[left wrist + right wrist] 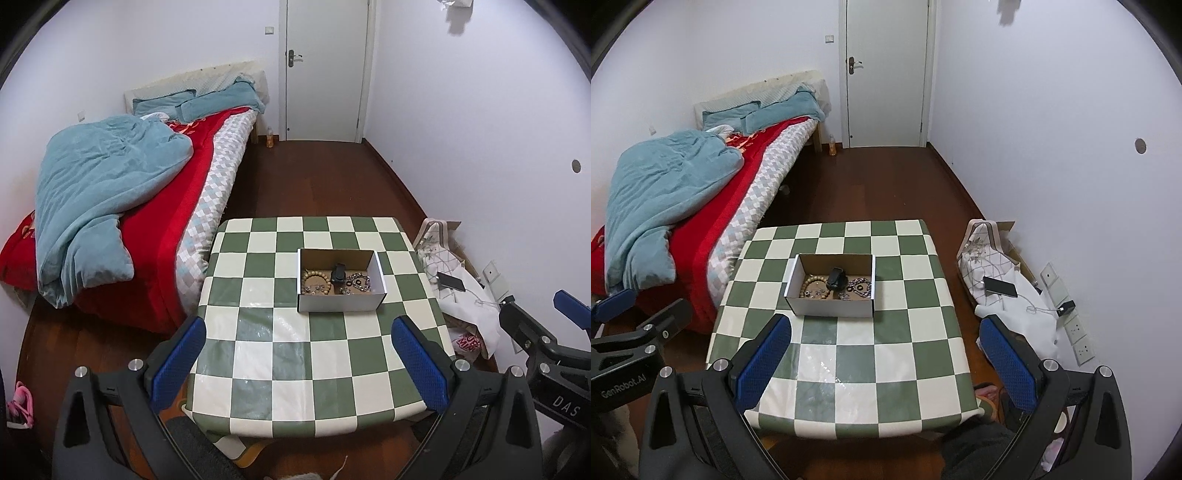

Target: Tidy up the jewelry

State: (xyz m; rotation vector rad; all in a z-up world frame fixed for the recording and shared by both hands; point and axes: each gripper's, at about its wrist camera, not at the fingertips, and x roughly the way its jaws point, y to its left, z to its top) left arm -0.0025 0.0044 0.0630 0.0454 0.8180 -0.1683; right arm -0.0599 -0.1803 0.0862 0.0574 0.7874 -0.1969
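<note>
One box (341, 291) holding jewelry sits on the checkered counter (258, 354); left gripper (295, 360) and right gripper (882, 360) both spread wide, empty

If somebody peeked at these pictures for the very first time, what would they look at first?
Probably the green-and-white checkered table in the middle, with a white box on it holding a bead bracelet and shiny jewelry. Then the bed's bright red blanket on the left.

A matt cardboard box (341, 295) sits on a glossy plastic-covered checkered tablecloth (258, 354) above a dark wood floor (314, 177).
</note>
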